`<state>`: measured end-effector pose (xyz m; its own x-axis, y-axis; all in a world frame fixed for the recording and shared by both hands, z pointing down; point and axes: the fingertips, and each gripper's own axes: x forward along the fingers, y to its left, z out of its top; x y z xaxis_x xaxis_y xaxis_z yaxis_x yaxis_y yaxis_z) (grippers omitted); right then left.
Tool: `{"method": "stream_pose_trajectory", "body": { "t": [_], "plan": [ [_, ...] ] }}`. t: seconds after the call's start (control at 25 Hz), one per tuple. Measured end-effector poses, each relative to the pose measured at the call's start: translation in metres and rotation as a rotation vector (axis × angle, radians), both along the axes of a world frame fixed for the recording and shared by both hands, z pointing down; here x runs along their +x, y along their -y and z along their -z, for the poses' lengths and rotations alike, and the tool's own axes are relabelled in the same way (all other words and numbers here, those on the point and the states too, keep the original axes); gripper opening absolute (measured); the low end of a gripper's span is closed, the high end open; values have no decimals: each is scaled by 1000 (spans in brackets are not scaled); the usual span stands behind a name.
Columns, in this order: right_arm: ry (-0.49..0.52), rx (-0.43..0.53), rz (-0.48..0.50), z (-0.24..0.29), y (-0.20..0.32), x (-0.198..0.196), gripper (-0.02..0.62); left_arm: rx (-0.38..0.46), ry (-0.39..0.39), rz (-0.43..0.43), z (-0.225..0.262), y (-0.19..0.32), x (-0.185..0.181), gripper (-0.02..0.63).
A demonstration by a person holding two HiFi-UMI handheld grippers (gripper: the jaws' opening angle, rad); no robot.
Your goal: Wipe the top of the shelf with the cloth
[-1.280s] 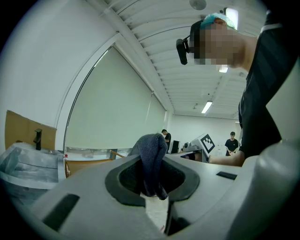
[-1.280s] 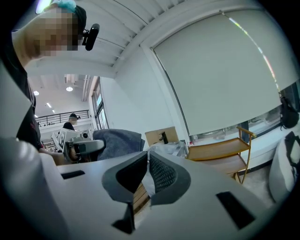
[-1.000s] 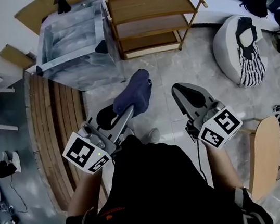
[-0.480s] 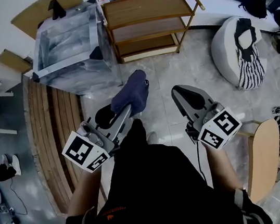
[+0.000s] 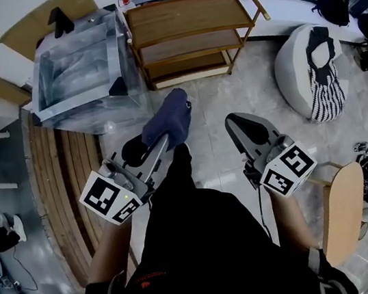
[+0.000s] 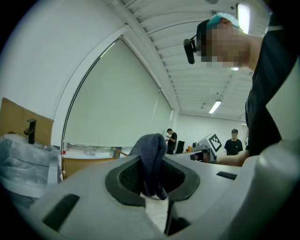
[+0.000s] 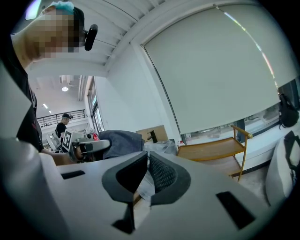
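The wooden shelf (image 5: 184,15) stood at the top middle of the head view. It had three flat boards, and the top board looked bare. No cloth touched it yet, so the wiping had not begun.

The dark blue cloth (image 5: 171,118) was in the middle of the head view, below the shelf and well apart from it, up over the grey floor. It looked soft, light and floppy. It would likely bend and bunch up, but it would not break or slip much. A good place to hold it was one bunched edge, so that the rest could hang free and lie flat on the board.

The left gripper (image 5: 151,148) was in the lower left middle of the head view and pointed up and to the right, toward the shelf. In the left gripper view its jaws were closed on a fold of the cloth (image 6: 151,161), which stuck up between them and flopped over.

The right gripper (image 5: 244,126) was in the lower right middle of the head view and pointed up the frame. In the right gripper view its jaws (image 7: 146,171) were almost together, with only a thin slit between them, and they held nothing.
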<state>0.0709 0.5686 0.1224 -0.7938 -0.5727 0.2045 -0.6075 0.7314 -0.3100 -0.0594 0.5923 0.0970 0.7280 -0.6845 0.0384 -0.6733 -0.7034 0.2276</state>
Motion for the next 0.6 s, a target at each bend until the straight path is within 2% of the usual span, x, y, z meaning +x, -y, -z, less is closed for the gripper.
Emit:
{"method": "stream_pose_trajectory", "body": {
  "t": [0.6],
  "plan": [
    [-1, -74, 9, -19, 174, -44, 6, -65, 2, 8, -17, 176, -44, 71]
  ]
}}
